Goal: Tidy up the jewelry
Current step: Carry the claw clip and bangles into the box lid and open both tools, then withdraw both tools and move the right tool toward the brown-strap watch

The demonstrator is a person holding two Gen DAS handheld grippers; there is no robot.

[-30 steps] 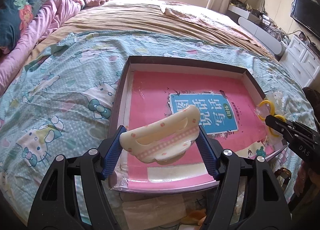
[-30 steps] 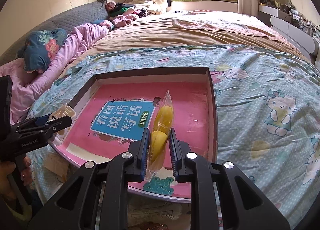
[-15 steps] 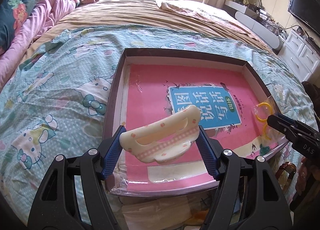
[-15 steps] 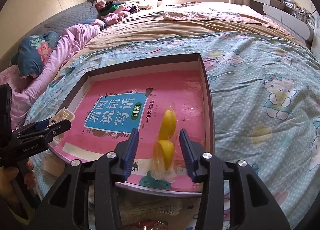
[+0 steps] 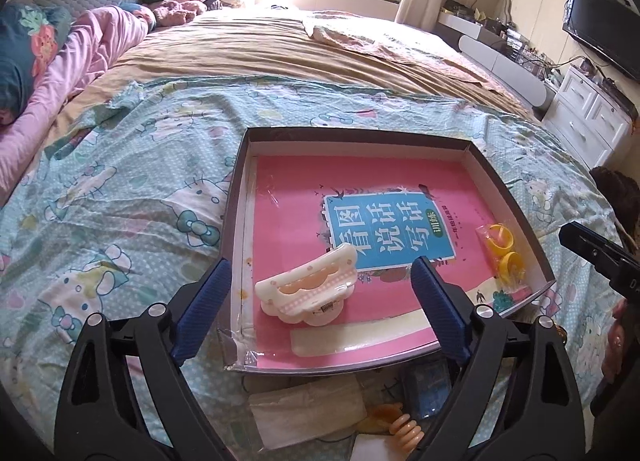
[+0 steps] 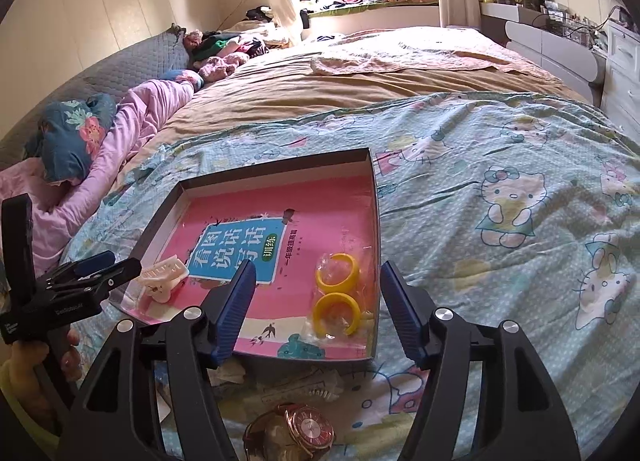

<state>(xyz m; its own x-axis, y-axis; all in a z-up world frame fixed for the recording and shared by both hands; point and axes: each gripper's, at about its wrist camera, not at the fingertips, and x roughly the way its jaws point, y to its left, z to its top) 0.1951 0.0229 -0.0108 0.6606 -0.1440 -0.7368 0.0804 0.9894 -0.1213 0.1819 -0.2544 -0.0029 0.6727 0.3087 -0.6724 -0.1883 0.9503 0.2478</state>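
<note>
**Both grippers standing open over the tray, with a watch waiting nearest the right one**

The shallow tray (image 6: 370, 165) is lying on the cartoon-print bedspread (image 6: 500, 181), its floor covered by a pink book (image 5: 288, 197). Inside it, a cream hair claw (image 5: 308, 287) is resting near the tray's near-left corner, and a clear packet of two yellow hoop earrings (image 6: 336, 293) is lying against the tray's right wall.

The left gripper (image 5: 320, 305) is hovering with its jaws spread wide on either side of the hair claw, touching nothing. The right gripper (image 6: 316, 313) is likewise spread wide, its blue pads flanking the earring packet without gripping it.

Just outside the tray's near edge, loose pieces are sitting on the bedspread. A wristwatch (image 6: 308, 429) with a reddish dial is lying below and slightly left of the right gripper's jaws, closer to the person than the tray; its strap seems to be running out to the left, though the far end is hidden. A peach hair clip (image 5: 400, 427) is lying near the tray's near edge too, under the left gripper's right finger.

Judging by position, the watch is the likeliest next pick for the right gripper, which would need to pull back and dip downward, closing across the strap's short width.
</note>
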